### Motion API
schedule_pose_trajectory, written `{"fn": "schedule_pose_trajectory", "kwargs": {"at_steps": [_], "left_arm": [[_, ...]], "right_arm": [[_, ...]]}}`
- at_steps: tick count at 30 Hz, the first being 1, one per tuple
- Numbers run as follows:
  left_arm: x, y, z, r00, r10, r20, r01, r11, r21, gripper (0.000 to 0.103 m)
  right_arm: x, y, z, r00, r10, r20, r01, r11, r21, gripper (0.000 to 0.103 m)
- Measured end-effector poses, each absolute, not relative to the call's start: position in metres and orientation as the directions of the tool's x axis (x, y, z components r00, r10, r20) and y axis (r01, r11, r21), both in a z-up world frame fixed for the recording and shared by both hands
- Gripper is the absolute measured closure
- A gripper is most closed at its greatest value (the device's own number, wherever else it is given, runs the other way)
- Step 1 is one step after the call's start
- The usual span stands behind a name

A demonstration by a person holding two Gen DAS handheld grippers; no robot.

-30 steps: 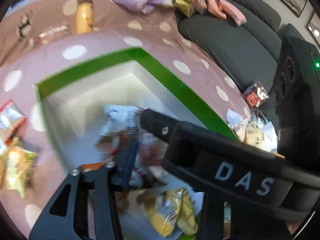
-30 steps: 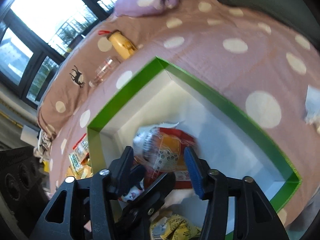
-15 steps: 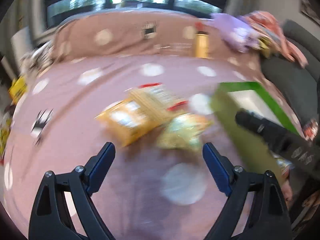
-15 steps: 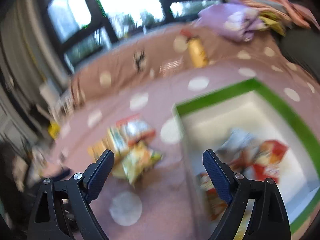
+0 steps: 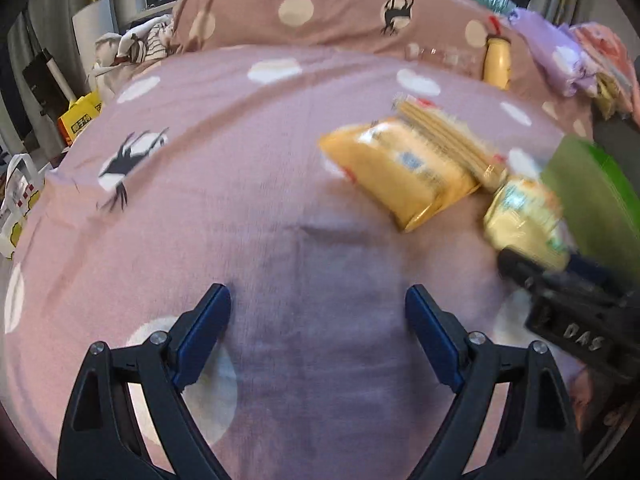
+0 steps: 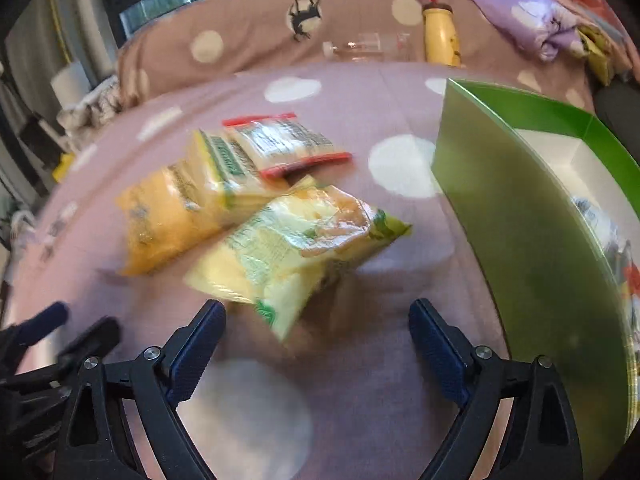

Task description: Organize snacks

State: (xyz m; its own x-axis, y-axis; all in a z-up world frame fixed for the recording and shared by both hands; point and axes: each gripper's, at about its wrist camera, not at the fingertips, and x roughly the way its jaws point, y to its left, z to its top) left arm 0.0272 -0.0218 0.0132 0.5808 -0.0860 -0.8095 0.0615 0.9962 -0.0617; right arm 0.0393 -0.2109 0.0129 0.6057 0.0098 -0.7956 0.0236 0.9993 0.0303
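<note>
Three snack packs lie on the pink spotted cloth. An orange-yellow pack (image 6: 164, 216) (image 5: 396, 172), a red-edged clear pack (image 6: 280, 144) (image 5: 444, 128) on top of it, and a pale yellow-green pack (image 6: 296, 248) (image 5: 524, 220). A green box (image 6: 528, 216) (image 5: 592, 200) with a white inside stands to their right and holds several snacks. My right gripper (image 6: 318, 344) is open and empty, just in front of the yellow-green pack. My left gripper (image 5: 318, 332) is open and empty over bare cloth, left of the packs.
A yellow bottle (image 6: 440, 36) and a clear glass (image 6: 372, 46) stand at the back of the cloth. A purple bundle (image 6: 536, 20) lies at the back right. Bags and boxes (image 5: 76, 120) sit on the floor at the left.
Both grippers left the green box, opened empty and swung left to the loose packs on the cloth. The right gripper has come close to the yellow-green pack.
</note>
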Motion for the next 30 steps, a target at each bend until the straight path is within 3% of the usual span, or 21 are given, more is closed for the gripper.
{"fn": "schedule_pose_trajectory", "kwargs": {"at_steps": [4,30], "left_arm": [[0.0305,-0.0224,0.0109,0.568,-0.074,-0.819,0.062,0.997,-0.047,0.000],[0.0286,-0.0200,0.0086,0.578,-0.079,-0.813,0.060,0.997,-0.054,0.000]], "right_arm": [[0.0424,-0.2061,0.0092,0.589,-0.033,-0.807,0.024,0.999,-0.024,0.001],[0.0432,-0.2061,0.0080,0.586,-0.040,-0.809,0.027,0.999,-0.030,0.000]]}}
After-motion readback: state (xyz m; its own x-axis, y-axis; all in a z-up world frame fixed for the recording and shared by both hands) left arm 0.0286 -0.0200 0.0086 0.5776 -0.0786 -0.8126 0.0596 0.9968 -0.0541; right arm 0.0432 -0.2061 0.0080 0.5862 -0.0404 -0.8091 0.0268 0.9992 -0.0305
